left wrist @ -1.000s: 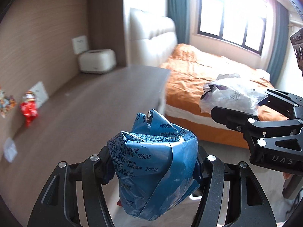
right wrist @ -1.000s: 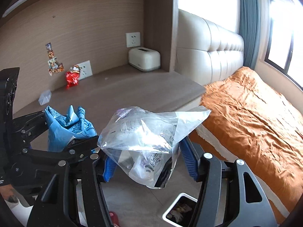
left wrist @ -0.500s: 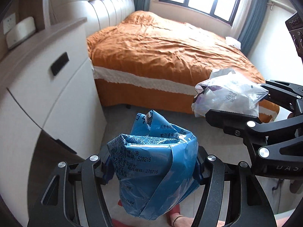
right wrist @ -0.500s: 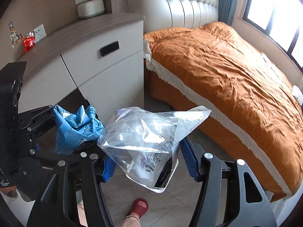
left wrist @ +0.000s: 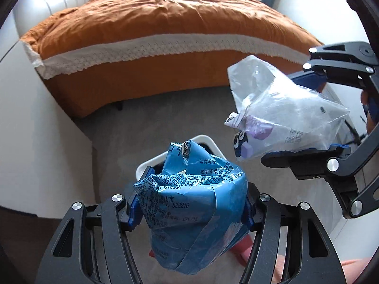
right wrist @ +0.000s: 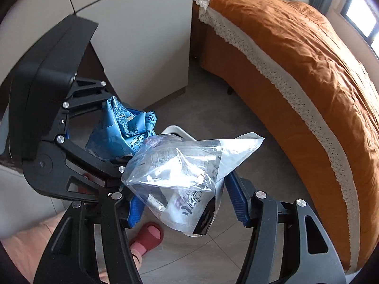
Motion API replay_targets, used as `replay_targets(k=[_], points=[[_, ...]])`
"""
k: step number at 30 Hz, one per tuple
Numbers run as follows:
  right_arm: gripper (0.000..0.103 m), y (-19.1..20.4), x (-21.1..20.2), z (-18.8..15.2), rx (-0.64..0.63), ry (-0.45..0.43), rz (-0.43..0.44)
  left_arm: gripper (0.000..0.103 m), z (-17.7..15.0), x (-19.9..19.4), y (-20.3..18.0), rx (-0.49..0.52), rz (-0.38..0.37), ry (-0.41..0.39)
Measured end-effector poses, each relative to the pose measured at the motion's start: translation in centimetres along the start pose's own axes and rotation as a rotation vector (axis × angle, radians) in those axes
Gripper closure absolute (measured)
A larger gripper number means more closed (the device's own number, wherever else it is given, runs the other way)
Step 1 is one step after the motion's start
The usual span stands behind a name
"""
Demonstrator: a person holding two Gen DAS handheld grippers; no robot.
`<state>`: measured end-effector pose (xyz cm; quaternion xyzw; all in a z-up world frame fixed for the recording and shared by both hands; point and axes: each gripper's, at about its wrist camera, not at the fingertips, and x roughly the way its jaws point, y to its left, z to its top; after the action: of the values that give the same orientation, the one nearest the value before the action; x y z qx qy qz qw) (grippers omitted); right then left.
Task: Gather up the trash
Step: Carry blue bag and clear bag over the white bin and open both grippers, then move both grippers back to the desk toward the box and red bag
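Two light, crumpled wrappers, each clamped mid-body: left gripper [left wrist: 189, 210] grasps the blue packet [left wrist: 189, 213], right gripper [right wrist: 187, 203] the clear bag [right wrist: 184, 175]. Both soft, slippery film, hanging above what looks like a white bin [left wrist: 203, 142].

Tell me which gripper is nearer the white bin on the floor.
Left. The left gripper, holding the blue wrapper, hangs directly over the white bin; the right gripper, with the clear bag, is off to the side.
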<state>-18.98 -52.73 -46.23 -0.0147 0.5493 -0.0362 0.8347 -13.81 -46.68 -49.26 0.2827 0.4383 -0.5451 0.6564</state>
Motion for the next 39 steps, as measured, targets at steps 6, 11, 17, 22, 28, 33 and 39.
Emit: replay_targets(k=[6,11,17,22,28,33,39], points=[[0.030,-0.4,7.0,-2.0,-0.086,0.039,0.060,0.004,-1.4,5.9,0.1,0.126,-0.044,0.052],[0.005,-0.3,11.6,-3.3,-0.184,0.104,0.062,0.004,-3.1,8.5,-0.5,0.295,-0.004,0.097],[0.005,0.3,12.6,-3.8,-0.260,0.134,0.046,0.004,-3.6,7.7,0.1,0.325,0.015,0.102],[0.005,0.8,10.9,-2.9,-0.251,0.140,0.059,0.004,-3.3,5.8,0.8,0.290,0.016,0.083],[0.005,1.9,7.8,-0.8,-0.255,0.121,0.060,0.004,-2.2,2.2,1.7,0.265,0.023,0.057],[0.005,2.9,3.2,2.0,-0.234,0.074,0.056,0.004,-0.7,-2.9,2.8,0.196,0.047,0.025],[0.005,4.5,-3.1,5.1,-0.191,0.003,0.048,0.004,0.3,-9.9,4.3,0.075,0.104,-0.029]])
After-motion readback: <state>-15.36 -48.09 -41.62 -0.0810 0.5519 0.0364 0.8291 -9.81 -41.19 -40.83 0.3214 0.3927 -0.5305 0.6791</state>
